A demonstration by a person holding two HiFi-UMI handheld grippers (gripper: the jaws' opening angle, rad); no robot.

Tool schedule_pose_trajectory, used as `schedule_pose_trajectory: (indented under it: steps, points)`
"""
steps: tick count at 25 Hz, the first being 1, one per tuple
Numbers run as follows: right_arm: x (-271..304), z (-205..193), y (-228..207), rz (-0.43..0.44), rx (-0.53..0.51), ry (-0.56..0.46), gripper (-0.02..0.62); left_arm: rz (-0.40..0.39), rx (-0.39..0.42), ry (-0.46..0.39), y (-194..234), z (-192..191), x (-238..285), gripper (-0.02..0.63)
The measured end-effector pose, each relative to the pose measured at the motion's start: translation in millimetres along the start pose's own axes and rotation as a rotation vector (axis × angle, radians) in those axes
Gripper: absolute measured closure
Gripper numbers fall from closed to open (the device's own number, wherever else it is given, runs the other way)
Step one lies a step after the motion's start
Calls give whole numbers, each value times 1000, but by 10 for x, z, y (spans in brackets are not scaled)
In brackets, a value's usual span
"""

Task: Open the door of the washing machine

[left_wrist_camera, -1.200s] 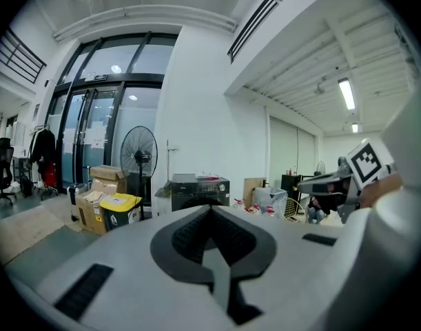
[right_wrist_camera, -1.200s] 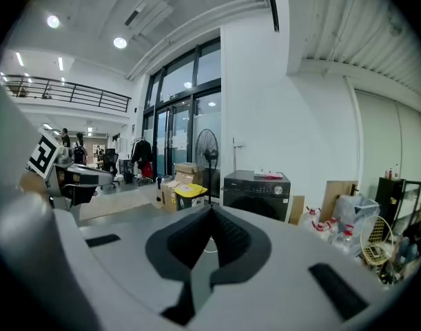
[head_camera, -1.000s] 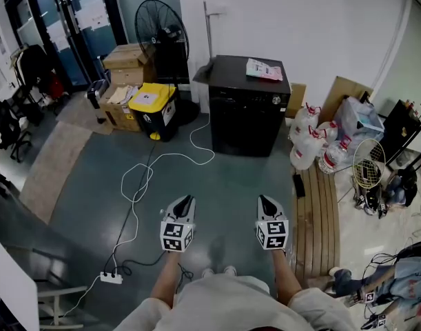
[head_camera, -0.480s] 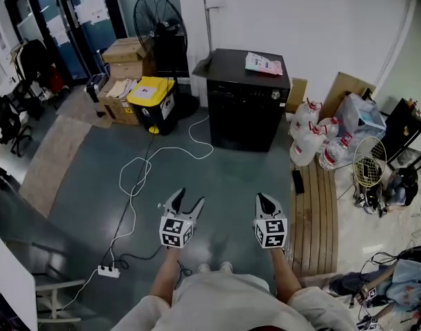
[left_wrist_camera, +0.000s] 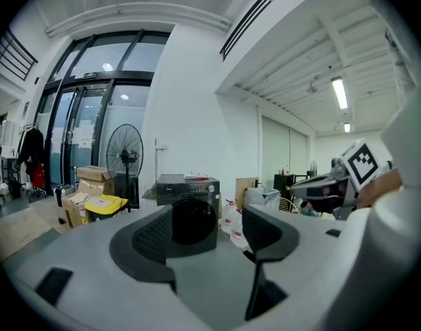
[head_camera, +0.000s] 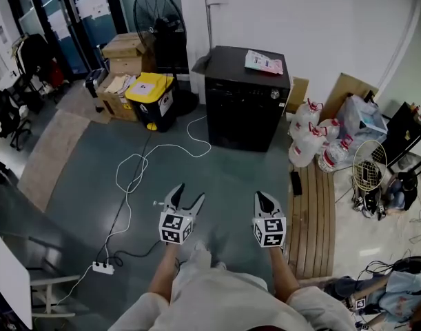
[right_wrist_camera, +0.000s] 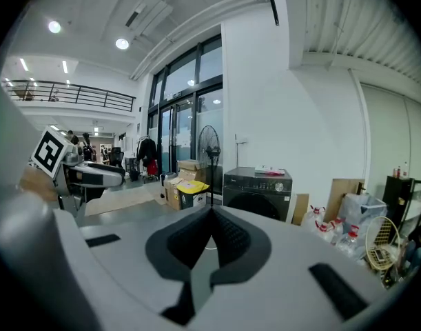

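**Head view:** the black washing machine [head_camera: 246, 98] stands against the white wall at twelve o'clock from the person. Its door is closed and a flat packet [head_camera: 264, 62] lies on its top. A yellow bin [head_camera: 149, 98] sits at its nine o'clock and water bottles [head_camera: 306, 140] at its four o'clock. Well apart from the machine, over the grey floor [head_camera: 224, 178], the left tongs [head_camera: 188, 197] have just been opening and stand wide with nothing between them. The right tongs [head_camera: 260, 198] are pressed together and empty.

**Left gripper view:** the jaws are spread, and the machine's dark round door shows far off in the gap.

**Right gripper view:** the jaws meet tip to tip, with the machine at one o'clock beyond them.
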State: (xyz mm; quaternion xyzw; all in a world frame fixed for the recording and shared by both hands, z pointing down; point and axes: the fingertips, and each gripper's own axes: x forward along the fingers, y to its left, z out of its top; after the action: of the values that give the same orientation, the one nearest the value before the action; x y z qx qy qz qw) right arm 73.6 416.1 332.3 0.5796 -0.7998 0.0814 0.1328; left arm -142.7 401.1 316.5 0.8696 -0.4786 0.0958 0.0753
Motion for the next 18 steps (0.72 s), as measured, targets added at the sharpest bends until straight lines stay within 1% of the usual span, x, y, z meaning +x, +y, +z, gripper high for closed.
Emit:
schedule_pose_trajectory:
  steps: [4, 9, 13, 18]
  points:
    - [152, 43, -99, -2, 8, -4, 597, -3, -5, 6, 54, 4, 167, 311]
    - [456, 35, -156, -7, 4, 0, 597, -10, -12, 8, 246, -45, 439, 311]
    - [790, 95, -229, -14, 7, 3, 597, -19, -14, 10, 465, -32, 736, 311]
    - [1328, 326, -324, -21, -3, 12, 597, -28, -22, 11, 862, 123, 1200, 311]
